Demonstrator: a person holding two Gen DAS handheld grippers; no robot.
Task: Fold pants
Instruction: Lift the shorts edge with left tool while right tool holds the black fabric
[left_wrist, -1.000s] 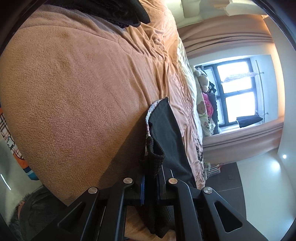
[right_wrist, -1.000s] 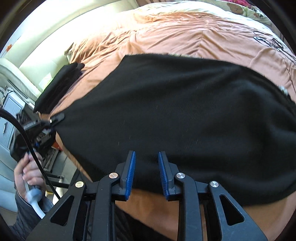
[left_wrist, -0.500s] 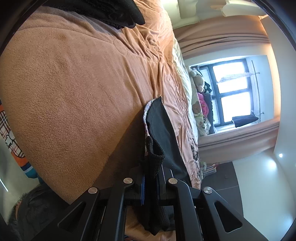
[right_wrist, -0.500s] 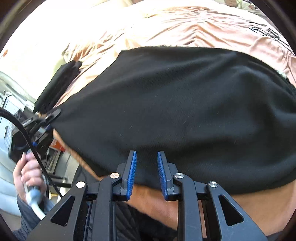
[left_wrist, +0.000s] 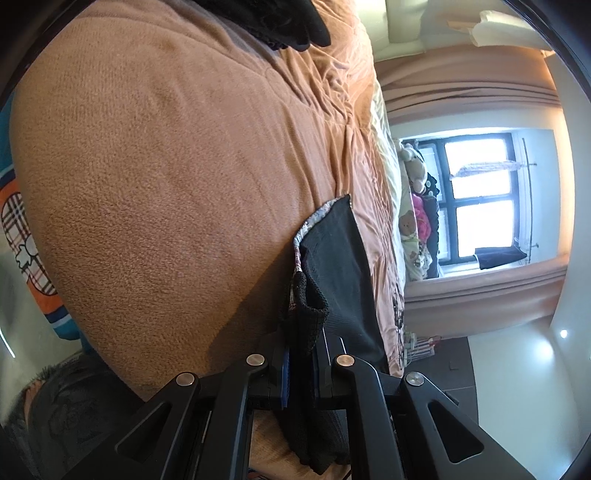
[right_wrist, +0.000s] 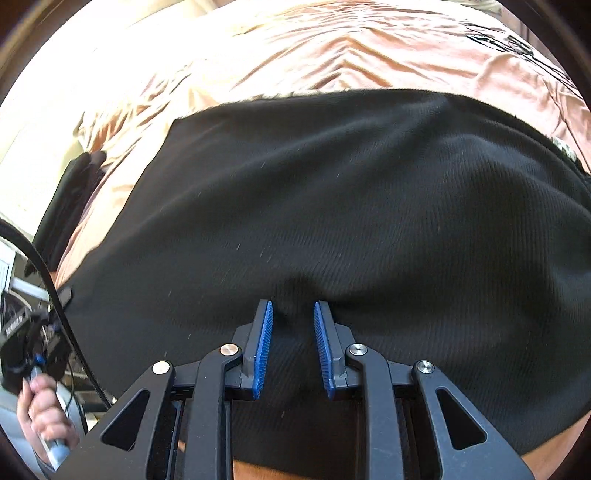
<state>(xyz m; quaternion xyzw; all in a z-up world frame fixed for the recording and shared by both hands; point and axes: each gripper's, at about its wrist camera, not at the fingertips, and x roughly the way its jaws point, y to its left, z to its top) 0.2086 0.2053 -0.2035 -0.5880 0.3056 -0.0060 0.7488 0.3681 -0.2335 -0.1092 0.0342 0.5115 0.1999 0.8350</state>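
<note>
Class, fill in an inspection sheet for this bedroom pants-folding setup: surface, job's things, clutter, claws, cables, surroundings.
Surface: bed with an orange-brown blanket, wrinkled toward the far side.
Job's things: black pants spread flat across the blanket; one edge lifted.
Clutter: a folded dark garment lies on the bed beside the pants; stuffed toys at the bed's far end.
Claws: left claw shut on the pants' edge; right claw open, tips resting on the pants, nothing pinched.
Cables: a black cable runs past the hand holding the left claw.
Surroundings: bright window, curtains, dark floor.
</note>
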